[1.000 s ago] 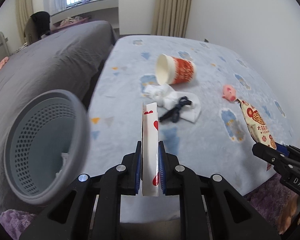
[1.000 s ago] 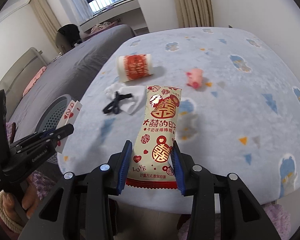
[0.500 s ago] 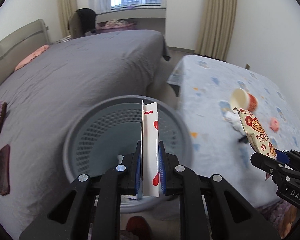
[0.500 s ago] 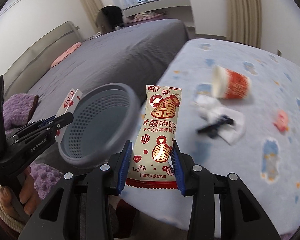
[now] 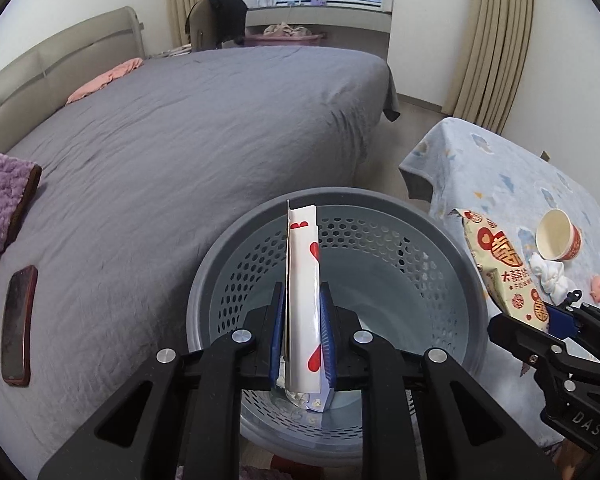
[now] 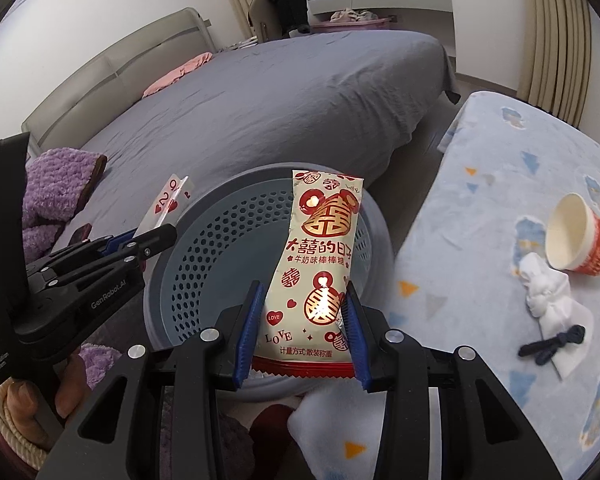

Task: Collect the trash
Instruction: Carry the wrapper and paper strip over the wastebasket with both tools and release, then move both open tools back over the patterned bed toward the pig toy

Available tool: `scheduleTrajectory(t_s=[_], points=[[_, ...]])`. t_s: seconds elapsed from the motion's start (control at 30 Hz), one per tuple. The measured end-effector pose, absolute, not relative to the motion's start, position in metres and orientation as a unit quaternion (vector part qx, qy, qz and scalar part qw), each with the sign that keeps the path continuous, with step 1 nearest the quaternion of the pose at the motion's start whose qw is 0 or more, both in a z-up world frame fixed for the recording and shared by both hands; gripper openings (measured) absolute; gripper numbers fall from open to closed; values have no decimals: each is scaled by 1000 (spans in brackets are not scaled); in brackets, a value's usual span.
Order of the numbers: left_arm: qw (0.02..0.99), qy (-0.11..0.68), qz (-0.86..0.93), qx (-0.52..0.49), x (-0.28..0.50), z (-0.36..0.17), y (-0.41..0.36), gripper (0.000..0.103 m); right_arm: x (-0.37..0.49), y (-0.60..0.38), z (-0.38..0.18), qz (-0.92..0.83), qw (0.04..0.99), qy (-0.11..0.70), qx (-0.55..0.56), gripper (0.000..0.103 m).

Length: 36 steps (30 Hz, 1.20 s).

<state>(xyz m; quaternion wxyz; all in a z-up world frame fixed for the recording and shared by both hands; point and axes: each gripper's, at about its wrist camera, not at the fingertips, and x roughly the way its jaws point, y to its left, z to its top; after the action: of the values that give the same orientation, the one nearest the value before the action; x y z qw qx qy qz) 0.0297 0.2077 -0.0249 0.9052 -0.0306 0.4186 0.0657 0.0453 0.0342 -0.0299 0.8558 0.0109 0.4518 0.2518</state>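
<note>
My left gripper (image 5: pixel 303 336) is shut on a white playing card with red hearts (image 5: pixel 302 280), held upright over the grey perforated trash basket (image 5: pixel 452 268). My right gripper (image 6: pixel 303 336) is shut on a cream and red snack wrapper (image 6: pixel 320 264), held over the same basket (image 6: pixel 204 240). The left gripper (image 6: pixel 140 246) with its card (image 6: pixel 166 202) shows at the left of the right wrist view. The right gripper (image 5: pixel 540 332) with the wrapper (image 5: pixel 500 264) shows at the right of the left wrist view.
A paper cup (image 6: pixel 578 240) lies on its side on the blue patterned table (image 6: pixel 480 240), beside a crumpled white tissue (image 6: pixel 548 292) and a black hair tie (image 6: pixel 552 346). A pink pig figure (image 5: pixel 598 283) lies there too. A grey bed (image 5: pixel 180 140) with a phone (image 5: pixel 18 324) is at the left.
Both grippers have swung left from the table until they hang over the basket, still holding the card and the wrapper. The basket now sits centred under both.
</note>
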Motion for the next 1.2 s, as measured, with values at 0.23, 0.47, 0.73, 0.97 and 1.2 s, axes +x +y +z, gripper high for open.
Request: scheduleTrajectory(t_s=[0.23, 0.47, 0.73, 0.97, 1.2], points=[[899, 430, 73, -35, 33, -34, 212, 21, 57, 43, -39, 259, 851, 457, 2, 39], [903, 419, 85, -38, 31, -31, 214, 64, 57, 41, -39, 249, 858, 450, 1, 55], [902, 419, 94, -36, 32, -32, 215, 67, 56, 41, -40, 241, 860, 451, -5, 55], [904, 415, 100, -35, 31, -31, 216, 76, 56, 41, -41, 238, 860, 452, -5, 55], [909, 403, 101, -33, 27, -27, 215, 88, 54, 36, -41, 230, 862, 452, -2, 57]])
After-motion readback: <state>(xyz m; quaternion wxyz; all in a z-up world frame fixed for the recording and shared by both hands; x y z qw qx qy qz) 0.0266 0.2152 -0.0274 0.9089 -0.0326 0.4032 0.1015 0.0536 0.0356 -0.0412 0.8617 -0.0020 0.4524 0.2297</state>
